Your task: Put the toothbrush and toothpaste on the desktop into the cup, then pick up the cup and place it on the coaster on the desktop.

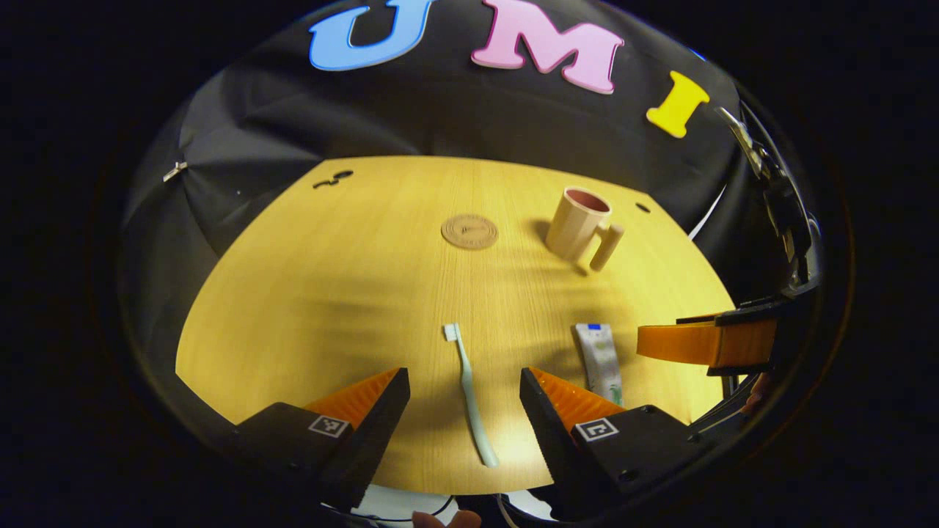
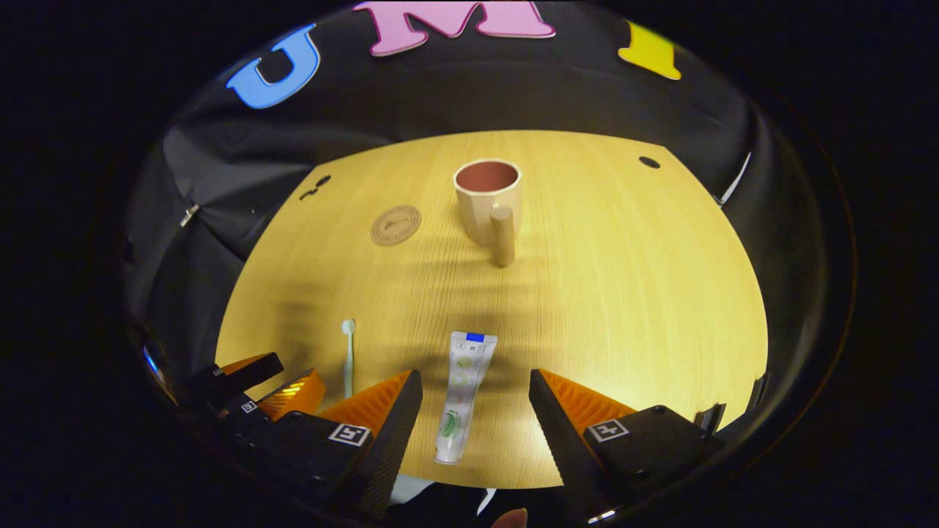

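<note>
A black cloth wall stood behind the light yellow wooden tabletop [image 1: 330, 293], which carried all the things.

In the left gripper view, the left gripper [image 1: 463, 389] was at the bottom centre of the frame with its jaws wide apart and nothing between the fingers pressed. The pale green plastic toothbrush [image 1: 469, 396] lay flat on the tabletop in the gap between the two fingers, with its white bristle head toward the upper part of the frame; neither finger touched it. The white toothpaste tube with green print and a blue end [image 1: 601, 359] lay just right of it. In the upper centre was the round brown coaster [image 1: 469, 232], and to its right stood the beige cup with a pinkish inside and a thick handle [image 1: 579, 224], upright and apart from the coaster. At the right edge of this frame the right gripper [image 1: 708, 343] came in sideways.

In the right gripper view, the right gripper was also wide open at the bottom centre, and the tube lay between its fingers, untouched. The cup stood at the upper centre of that frame.
</note>
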The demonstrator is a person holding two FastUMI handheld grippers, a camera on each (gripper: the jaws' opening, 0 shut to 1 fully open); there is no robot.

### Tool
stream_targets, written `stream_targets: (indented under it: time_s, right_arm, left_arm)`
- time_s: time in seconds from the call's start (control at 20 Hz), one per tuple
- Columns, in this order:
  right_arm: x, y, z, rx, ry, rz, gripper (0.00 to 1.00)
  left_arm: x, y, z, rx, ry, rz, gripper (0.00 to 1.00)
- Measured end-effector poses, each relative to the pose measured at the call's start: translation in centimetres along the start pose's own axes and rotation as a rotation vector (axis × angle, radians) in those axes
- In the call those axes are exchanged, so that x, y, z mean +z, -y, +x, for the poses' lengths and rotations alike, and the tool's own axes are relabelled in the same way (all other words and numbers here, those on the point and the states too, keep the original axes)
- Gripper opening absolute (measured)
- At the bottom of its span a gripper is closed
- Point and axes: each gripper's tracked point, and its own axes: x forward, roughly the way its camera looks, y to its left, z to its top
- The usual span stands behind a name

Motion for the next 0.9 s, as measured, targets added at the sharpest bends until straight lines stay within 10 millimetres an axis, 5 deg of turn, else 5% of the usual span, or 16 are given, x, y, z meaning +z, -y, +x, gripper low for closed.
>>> stream_targets:
  time_s: [0.05,0.1,0.25,0.7,0.9]
  right_arm:
    - [-0.3,0.0,1.0,-0.008,-0.024,-0.011,0.9]
    - [-0.6,-0.1,2.0,-0.014,-0.044,-0.022,0.9]
    - [-1.4,-0.1,4.2,-0.025,-0.101,-0.03,0.88]
    - [-2.8,0.2,7.5,-0.062,-0.207,0.015,0.76]
    - [-3.1,0.7,7.8,-0.127,-0.245,0.005,0.55]
  left_arm:
    - [-0.1,0.1,0.8,0.007,-0.017,0.003,0.89]
    - [-0.5,0.0,1.5,0.015,-0.034,0.001,0.96]
    - [-0.8,-0.4,3.0,0.033,-0.082,-0.028,0.96]
    - [-2.6,-1.5,4.8,0.081,-0.209,-0.068,0.95]
    - [-2.5,-1.6,4.7,0.09,-0.23,-0.04,0.92]
